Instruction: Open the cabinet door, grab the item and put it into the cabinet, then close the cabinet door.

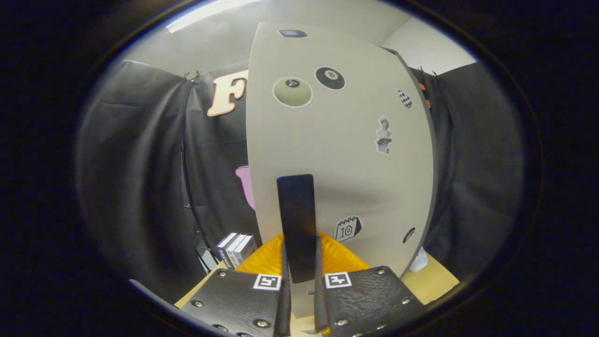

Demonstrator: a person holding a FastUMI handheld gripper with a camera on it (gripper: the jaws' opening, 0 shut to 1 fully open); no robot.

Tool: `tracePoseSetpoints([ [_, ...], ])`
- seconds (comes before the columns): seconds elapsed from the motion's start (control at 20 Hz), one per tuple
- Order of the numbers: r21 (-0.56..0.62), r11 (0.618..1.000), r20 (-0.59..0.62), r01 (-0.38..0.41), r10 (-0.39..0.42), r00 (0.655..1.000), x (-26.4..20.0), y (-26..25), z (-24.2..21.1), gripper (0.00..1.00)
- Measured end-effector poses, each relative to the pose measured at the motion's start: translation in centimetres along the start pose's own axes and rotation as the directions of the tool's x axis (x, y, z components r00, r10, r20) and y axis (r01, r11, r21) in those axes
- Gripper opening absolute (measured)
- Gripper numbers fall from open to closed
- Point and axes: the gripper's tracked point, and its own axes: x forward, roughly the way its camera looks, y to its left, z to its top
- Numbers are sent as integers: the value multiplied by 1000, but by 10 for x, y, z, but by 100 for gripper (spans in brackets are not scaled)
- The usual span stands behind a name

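recording booth — black cloth wall (140, 187) | stickered cabinet door (337, 164)

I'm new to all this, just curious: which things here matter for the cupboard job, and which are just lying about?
Part of the job:
- cabinet door, pale, with stickers
- black handle, clamped between the gripper fingers

Just lying about:
- books standing beside the cabinet
- orange ribbed thing behind the fingers; I can't tell what it is
- wooden table

Gripper (299, 299) level, pointing forward; both fingers (283, 299) near-parallel, narrow gap, pressed against sides of door handle (296, 224) between them.
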Motion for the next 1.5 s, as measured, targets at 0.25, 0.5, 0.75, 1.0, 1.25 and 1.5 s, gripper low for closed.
tracePoseSetpoints([
  [0.25,3,999,-3,33,-33,999,-20,-14,1,20],
  [0.5,5,997,-9,72,-72,997,-38,-31,2,19],
  [0.75,16,992,-18,126,-125,992,-54,-51,3,19],
  [1.0,23,981,-22,192,-192,981,-67,-72,4,19],
  [1.25,10,968,-22,249,-249,968,-76,-93,7,19],
  [1.5,28,954,-19,298,-297,955,-83,-114,7,19],
])
